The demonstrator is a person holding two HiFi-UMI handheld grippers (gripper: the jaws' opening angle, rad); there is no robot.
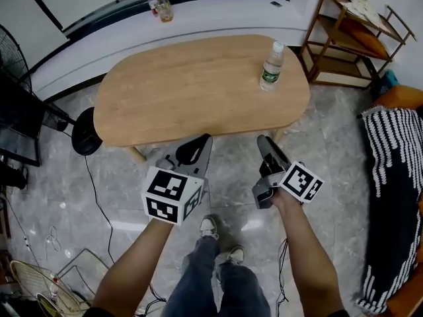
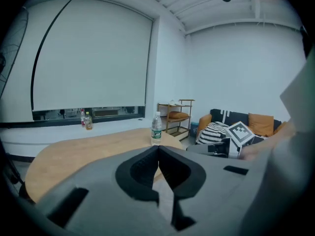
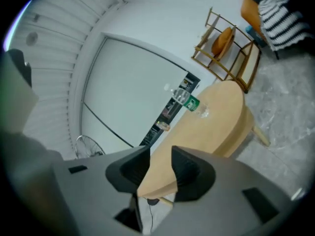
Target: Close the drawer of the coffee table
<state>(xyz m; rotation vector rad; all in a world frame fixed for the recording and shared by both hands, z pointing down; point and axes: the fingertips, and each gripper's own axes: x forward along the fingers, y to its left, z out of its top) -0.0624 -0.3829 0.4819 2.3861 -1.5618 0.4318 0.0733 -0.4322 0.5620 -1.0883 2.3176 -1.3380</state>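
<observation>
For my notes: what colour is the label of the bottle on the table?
The label is green; the head view shows it best.

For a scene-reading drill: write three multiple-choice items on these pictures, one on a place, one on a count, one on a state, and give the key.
1. Seen from the head view, where on the table does the water bottle stand?
A. near its right end
B. at its centre
C. at its left end

2. How many bottles stand on the window ledge?
A. one
B. two
C. four

3. What is the state of the left claw?
A. shut and empty
B. shut on the water bottle
C. wide open

Key:
1 A, the bottle stands close to the right rim.
2 B, a pair shows side by side beyond the table.
3 A, the tips meet in the left gripper view with nothing between them.
</observation>
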